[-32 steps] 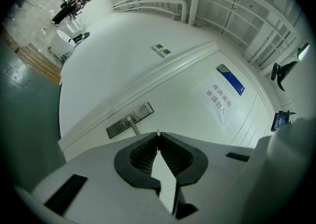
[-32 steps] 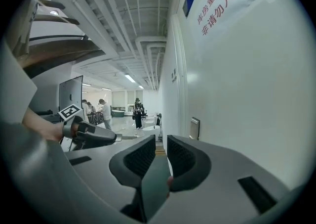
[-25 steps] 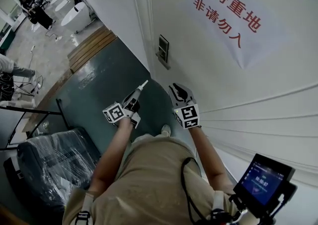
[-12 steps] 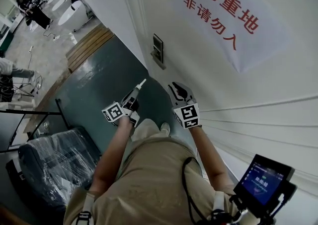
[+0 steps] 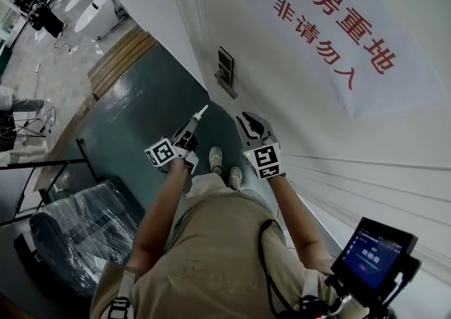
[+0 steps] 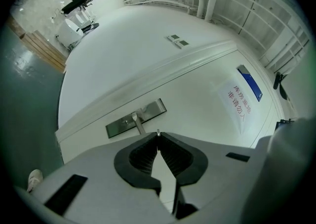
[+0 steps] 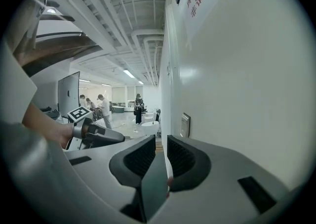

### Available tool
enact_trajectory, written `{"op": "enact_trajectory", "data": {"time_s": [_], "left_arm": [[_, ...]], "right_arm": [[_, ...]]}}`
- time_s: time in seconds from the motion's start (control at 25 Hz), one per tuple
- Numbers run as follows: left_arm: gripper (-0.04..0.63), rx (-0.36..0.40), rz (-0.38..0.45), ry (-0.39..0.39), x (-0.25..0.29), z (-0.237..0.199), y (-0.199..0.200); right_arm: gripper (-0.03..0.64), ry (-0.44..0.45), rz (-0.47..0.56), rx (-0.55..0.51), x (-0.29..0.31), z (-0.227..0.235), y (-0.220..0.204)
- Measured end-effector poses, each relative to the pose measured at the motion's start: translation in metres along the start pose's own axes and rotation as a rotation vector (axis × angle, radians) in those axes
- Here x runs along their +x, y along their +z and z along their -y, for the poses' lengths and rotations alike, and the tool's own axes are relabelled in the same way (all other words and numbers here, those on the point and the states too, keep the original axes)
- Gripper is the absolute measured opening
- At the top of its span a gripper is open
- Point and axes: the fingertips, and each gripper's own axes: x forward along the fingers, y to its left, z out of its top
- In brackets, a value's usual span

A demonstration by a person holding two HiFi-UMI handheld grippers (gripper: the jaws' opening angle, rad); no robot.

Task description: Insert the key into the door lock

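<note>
Two grippers, one key: at left, our left gripper (image 6: 158,141) is pressed together on the key (image 6: 158,132), a sliver of metal showing past the pads. It is apart from the door lock (image 5: 225,70), which sits at about one o'clock from it in the head view. We judge the approach wants the blade level and square to the lock plate, closing slowly, since no keyhole can be made out. At right, our right gripper (image 7: 159,157) stands spread and empty, best held clear at three o'clock.
</note>
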Motion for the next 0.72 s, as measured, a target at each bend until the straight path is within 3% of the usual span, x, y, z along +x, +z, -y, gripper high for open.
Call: {"op": "enact_trajectory", "data": {"time_s": [0.72], "left_arm": [[0.034, -0.040, -0.112, -0.042, 0.056, -0.053, 0.050]], "right_arm": [[0.061, -0.099, -0.016, -0.022, 0.075, 0.024, 0.023]]}}
